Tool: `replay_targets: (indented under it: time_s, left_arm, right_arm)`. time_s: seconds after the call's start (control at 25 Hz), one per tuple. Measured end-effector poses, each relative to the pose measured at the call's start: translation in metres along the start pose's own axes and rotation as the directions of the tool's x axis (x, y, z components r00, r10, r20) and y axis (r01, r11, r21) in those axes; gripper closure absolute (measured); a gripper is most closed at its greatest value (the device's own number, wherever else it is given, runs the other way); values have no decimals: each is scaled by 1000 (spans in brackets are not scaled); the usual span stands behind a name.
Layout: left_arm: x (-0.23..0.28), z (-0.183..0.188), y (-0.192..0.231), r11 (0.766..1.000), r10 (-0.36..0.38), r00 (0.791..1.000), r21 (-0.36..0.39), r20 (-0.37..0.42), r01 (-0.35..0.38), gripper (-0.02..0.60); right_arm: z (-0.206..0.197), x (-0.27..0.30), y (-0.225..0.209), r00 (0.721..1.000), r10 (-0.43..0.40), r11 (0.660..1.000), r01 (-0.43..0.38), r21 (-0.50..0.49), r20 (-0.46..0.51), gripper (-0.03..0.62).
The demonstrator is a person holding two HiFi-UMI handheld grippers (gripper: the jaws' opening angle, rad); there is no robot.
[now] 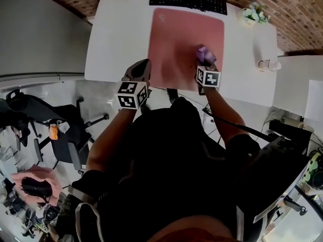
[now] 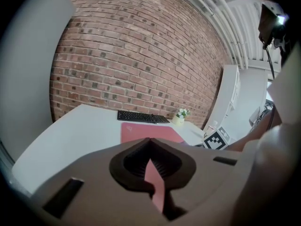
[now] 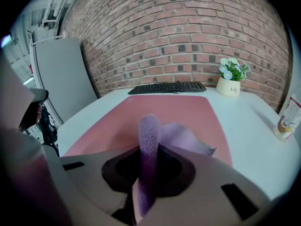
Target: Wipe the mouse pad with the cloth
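Note:
A pink mouse pad (image 1: 181,39) lies on the white desk (image 1: 118,34), in front of a black keyboard (image 1: 187,0). My right gripper (image 1: 204,67) is over the pad's near right part, shut on a purple cloth (image 1: 204,53). In the right gripper view a fold of the cloth (image 3: 149,140) stands pinched between the jaws of the right gripper (image 3: 150,149), and the rest of it drapes onto the pad (image 3: 178,109). My left gripper (image 1: 140,70) hovers at the pad's near left corner, jaws shut on nothing. The left gripper (image 2: 150,142) faces the pad (image 2: 141,130).
A small flower pot (image 1: 251,15) stands at the desk's far right, and a small bottle (image 1: 268,64) stands near the right edge. A brick wall rises behind the keyboard (image 3: 167,87). A black office chair (image 1: 65,135) stands on the floor to my left.

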State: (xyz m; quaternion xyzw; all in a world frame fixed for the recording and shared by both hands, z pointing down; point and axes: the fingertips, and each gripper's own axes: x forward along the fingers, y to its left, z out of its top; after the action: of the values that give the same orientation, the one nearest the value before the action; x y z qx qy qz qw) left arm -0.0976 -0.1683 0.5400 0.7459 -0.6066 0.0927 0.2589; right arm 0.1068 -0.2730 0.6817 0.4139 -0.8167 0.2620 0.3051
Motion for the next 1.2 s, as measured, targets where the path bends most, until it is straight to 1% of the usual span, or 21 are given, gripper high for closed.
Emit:
replay_targets:
  time_s: [0.24, 0.52, 0.72, 0.92, 1.2]
  left_arm:
    - [-18, -3, 13, 998, 54, 999, -16, 9, -54, 577]
    - [-38, -1, 26, 994, 104, 994, -20, 29, -103, 577]
    - [-52, 0, 37, 990, 142, 989, -32, 43, -140, 577]
    - [-62, -2, 45, 984, 172, 984, -56, 48, -170, 577]
    - [-80, -6, 57, 971, 230, 971, -80, 63, -224, 577]
  right_arm:
    - [4, 12, 36, 997, 72, 994, -74, -86, -21, 540]
    - [9, 25, 74, 988, 147, 979, -151, -135, -43, 539]
    - [14, 33, 101, 980, 191, 970, -198, -142, -60, 539]
    - [17, 39, 116, 974, 212, 960, -223, -172, -80, 540]
    - [20, 50, 148, 956, 272, 936, -290, -201, -110, 539]
